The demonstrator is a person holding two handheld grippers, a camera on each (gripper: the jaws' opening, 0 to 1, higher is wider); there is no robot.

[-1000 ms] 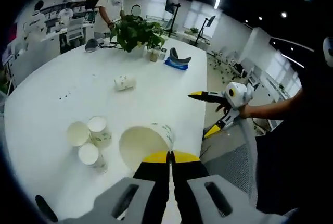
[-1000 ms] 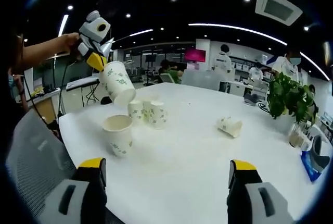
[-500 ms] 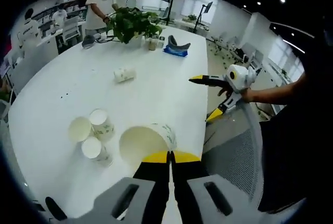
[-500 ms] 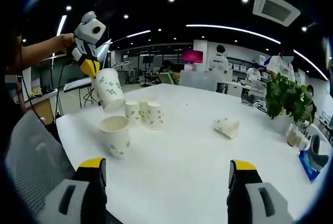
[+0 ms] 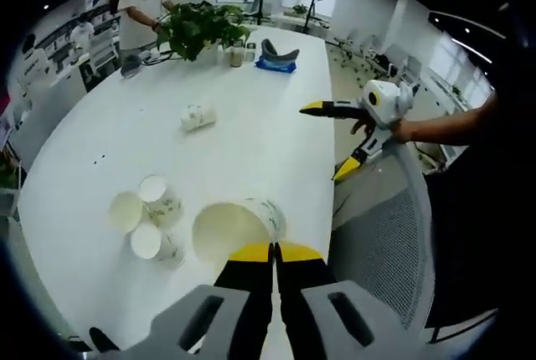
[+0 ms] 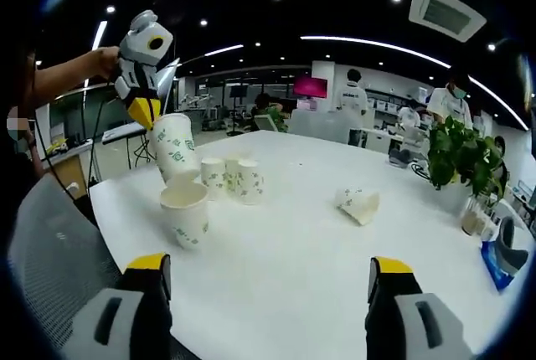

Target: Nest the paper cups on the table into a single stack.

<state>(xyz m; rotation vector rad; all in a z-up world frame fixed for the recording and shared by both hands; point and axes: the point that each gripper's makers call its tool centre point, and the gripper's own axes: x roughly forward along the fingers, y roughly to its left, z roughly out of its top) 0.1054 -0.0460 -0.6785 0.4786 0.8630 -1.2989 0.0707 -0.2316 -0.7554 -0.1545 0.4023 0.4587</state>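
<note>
The left gripper [image 6: 151,113] pinches the rim of a paper cup [image 6: 175,147] (held in the air) just above an upright cup [image 6: 186,212] on the table [image 6: 318,259]. Keep it straight and lower it slowly inside. The right gripper [image 6: 266,276] waits wide open.

White table [image 6: 293,243]: three upright paper cups [image 6: 226,177] clustered near one edge, a held cup [image 6: 174,146] just above them, one tipped cup [image 6: 358,205] mid-table, potted plant [image 6: 459,157] at the far edge.
</note>
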